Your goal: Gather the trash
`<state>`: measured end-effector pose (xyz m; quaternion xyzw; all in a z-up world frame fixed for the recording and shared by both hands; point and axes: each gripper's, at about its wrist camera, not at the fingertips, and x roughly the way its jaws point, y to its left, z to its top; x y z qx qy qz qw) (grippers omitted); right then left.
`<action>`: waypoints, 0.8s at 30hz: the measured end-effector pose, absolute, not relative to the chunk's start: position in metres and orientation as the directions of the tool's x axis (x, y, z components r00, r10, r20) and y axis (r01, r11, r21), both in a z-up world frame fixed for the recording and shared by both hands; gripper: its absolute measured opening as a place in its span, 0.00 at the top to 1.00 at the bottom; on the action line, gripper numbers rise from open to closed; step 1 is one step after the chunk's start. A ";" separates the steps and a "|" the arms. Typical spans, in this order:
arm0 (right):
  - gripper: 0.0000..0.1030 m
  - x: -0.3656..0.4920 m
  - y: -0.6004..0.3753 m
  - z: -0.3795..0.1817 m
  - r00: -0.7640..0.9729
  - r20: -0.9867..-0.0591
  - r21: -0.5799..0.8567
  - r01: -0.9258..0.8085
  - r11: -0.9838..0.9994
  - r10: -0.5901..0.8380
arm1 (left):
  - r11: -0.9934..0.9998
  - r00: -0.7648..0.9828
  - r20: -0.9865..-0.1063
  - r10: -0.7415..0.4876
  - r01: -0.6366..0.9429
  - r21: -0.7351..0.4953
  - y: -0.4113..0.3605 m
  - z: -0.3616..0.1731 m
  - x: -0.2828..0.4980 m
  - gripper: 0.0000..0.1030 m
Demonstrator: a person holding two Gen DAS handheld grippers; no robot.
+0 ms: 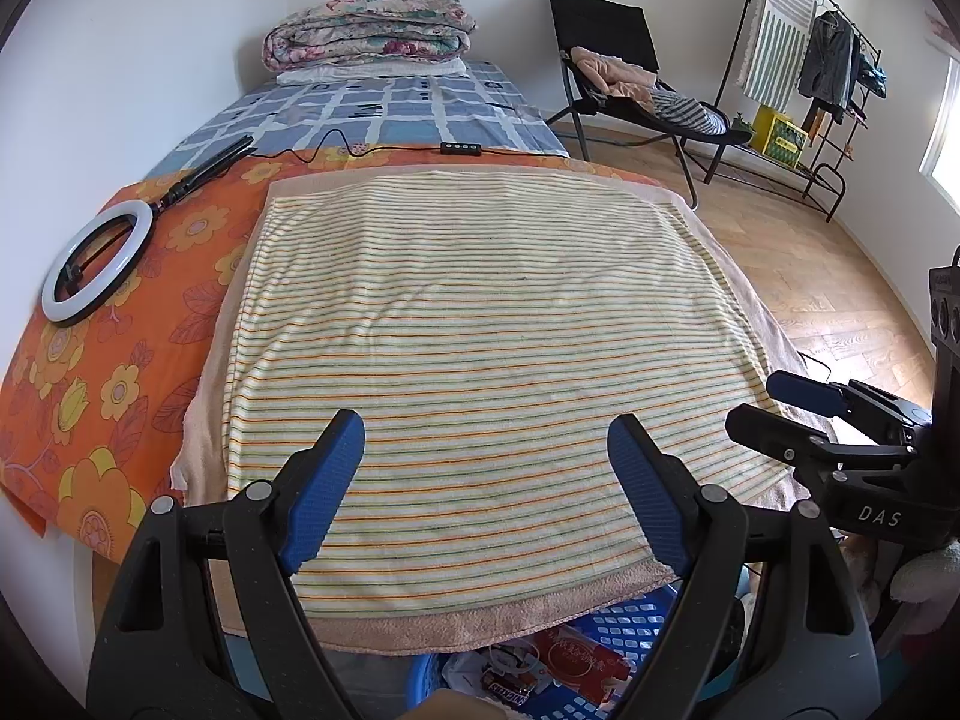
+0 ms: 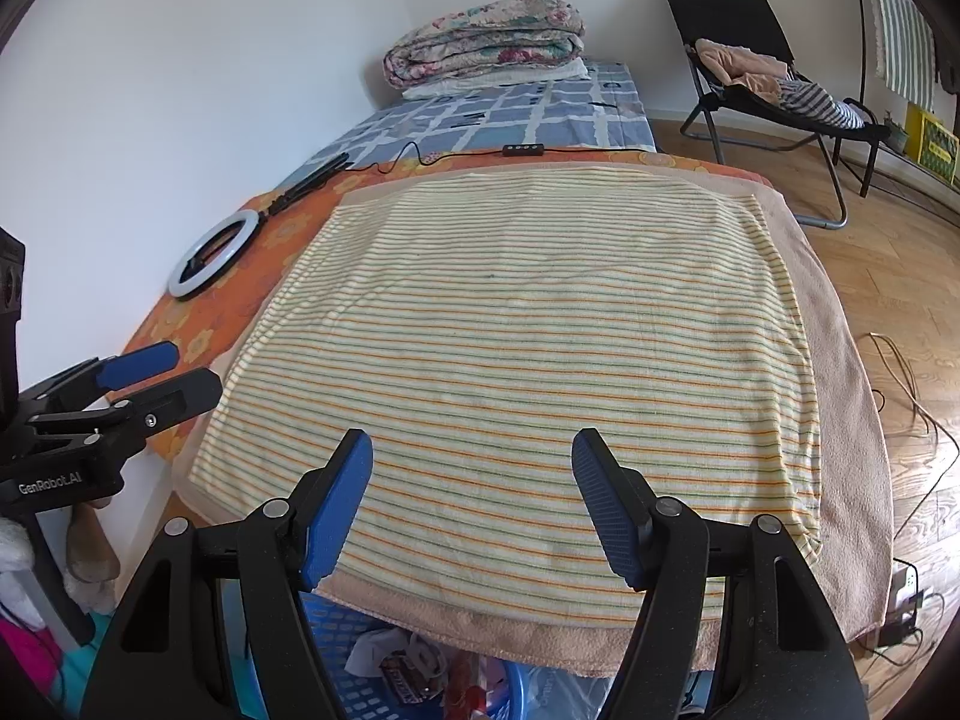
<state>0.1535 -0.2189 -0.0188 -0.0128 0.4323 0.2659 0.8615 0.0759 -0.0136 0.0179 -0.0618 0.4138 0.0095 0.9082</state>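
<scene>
A blue plastic basket [image 1: 636,618] sits below the near edge of the table, also in the right wrist view [image 2: 336,618]. It holds trash: a red packet [image 1: 585,657], a Snickers wrapper [image 1: 507,693] and crumpled white paper [image 2: 384,648]. My left gripper [image 1: 486,450] is open and empty above the striped towel [image 1: 480,330]. My right gripper [image 2: 471,468] is open and empty above the same towel [image 2: 540,312]. The right gripper shows at the right edge of the left wrist view [image 1: 780,402]. The left gripper shows at the left edge of the right wrist view [image 2: 174,372].
A ring light [image 1: 99,261] with cable lies on the orange floral cloth [image 1: 90,372] at left. Behind is a bed with a folded quilt [image 1: 366,30]. A black folding chair [image 1: 606,30] with clothes and a clothes rack [image 1: 828,60] stand on the wooden floor. Cables [image 2: 900,384] lie at right.
</scene>
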 end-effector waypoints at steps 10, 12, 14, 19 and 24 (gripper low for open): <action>0.33 0.154 -0.219 -0.018 0.489 -0.750 0.208 -0.466 0.860 0.446 | 0.992 0.659 -0.751 -0.033 -0.070 -0.105 -0.013 0.018 0.076 0.17; 0.33 0.153 -0.219 -0.017 0.491 -0.749 0.208 -0.464 0.861 0.445 | 0.992 0.663 -0.748 -0.031 -0.072 -0.105 -0.014 0.018 0.075 0.17; 0.33 0.153 -0.220 -0.016 0.493 -0.747 0.208 -0.464 0.861 0.446 | 0.992 0.668 -0.743 -0.032 -0.072 -0.107 -0.015 0.019 0.074 0.17; 0.33 0.153 -0.220 -0.015 0.496 -0.744 0.209 -0.463 0.861 0.447 | 0.992 0.683 -0.730 -0.029 -0.071 -0.106 -0.018 0.026 0.071 0.17; 0.33 0.153 -0.220 -0.015 0.496 -0.744 0.209 -0.464 0.861 0.448 | 0.993 0.682 -0.731 -0.005 -0.080 -0.082 -0.021 0.031 0.071 0.17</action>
